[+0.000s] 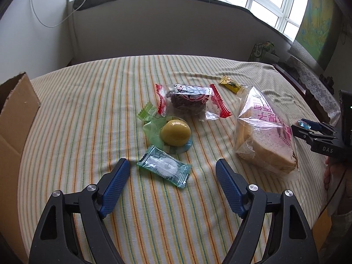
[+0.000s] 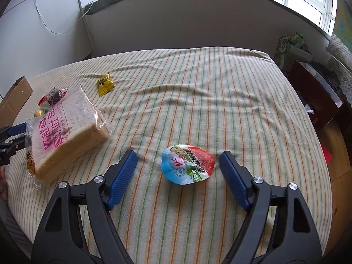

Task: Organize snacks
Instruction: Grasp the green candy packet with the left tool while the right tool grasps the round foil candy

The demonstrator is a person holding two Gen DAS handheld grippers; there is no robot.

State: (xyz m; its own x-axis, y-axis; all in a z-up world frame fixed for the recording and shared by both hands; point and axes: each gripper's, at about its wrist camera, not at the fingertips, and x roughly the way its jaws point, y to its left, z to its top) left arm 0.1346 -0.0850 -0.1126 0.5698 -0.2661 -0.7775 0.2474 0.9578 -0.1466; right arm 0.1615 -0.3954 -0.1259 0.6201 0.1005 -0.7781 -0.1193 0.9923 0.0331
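The left gripper (image 1: pixel 172 171) hovers low over the near part of the striped tablecloth (image 1: pixel 88 110), tilted down toward it, with its jaws spread wide and empty. Between its blue fingertips (image 1: pixel 120 176) lies a teal-wrapped snack (image 1: pixel 164 169), flat on the cloth and touching neither pad. Just beyond it sits a yellow-green pastry in a green wrapper (image 1: pixel 173 133), and behind that, toward the middle of the table, a dark cake in a clear wrapper with red ends (image 1: pixel 189 101). A small yellow candy (image 1: pixel 231 84) lies nearer the far edge, beside the upper corner of a bagged loaf of sliced bread (image 1: pixel 264 136) that rests toward the right edge. A cardboard box (image 1: pixel 13 132) stands at the left edge. The right gripper (image 2: pixel 178 165) is likewise held low and angled down over the near right part of the table, jaws wide apart and holding nothing. A jelly cup with a red, blue and white foil lid (image 2: pixel 187 167) sits on the cloth between its fingertips (image 2: pixel 228 167), closer to the right pad; whether it touches that pad cannot be told. In the right wrist view the bread lies well to the left, toward the near left edge.
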